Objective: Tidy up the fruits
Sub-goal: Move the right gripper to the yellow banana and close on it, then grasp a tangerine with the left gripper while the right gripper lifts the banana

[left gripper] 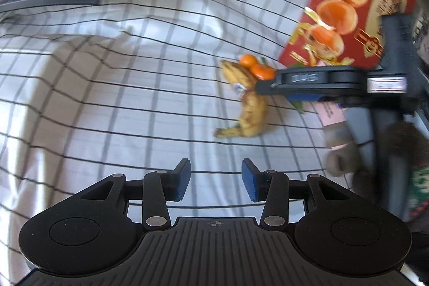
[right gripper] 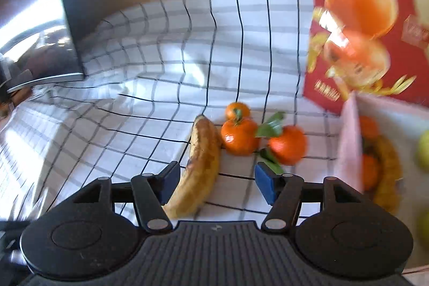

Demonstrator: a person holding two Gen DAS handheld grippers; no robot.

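A spotted yellow banana (right gripper: pixel 201 165) lies on the checked cloth (right gripper: pixel 161 71) between the fingers of my right gripper (right gripper: pixel 214 181). It sits close to the left pad and far from the right one, so the jaws are open. Three tangerines with green leaves (right gripper: pixel 238 136) (right gripper: pixel 288 144) (right gripper: pixel 237 110) rest just beyond it. In the left wrist view the banana (left gripper: pixel 250 114) and two tangerines (left gripper: pixel 248 60) show further off, with the right gripper (left gripper: pixel 281 93) over them from the right. My left gripper (left gripper: pixel 215 182) hangs open over bare cloth, holding nothing.
A red box printed with oranges (right gripper: pixel 321 87) (left gripper: pixel 348 4) stands at the back right. A white container (right gripper: pixel 348 146) at the right holds tangerines, bananas and green apples (right gripper: pixel 423 149). A dark shiny appliance (right gripper: pixel 34 39) stands at the left. A hand (left gripper: pixel 343 162) grips the right gripper's handle.
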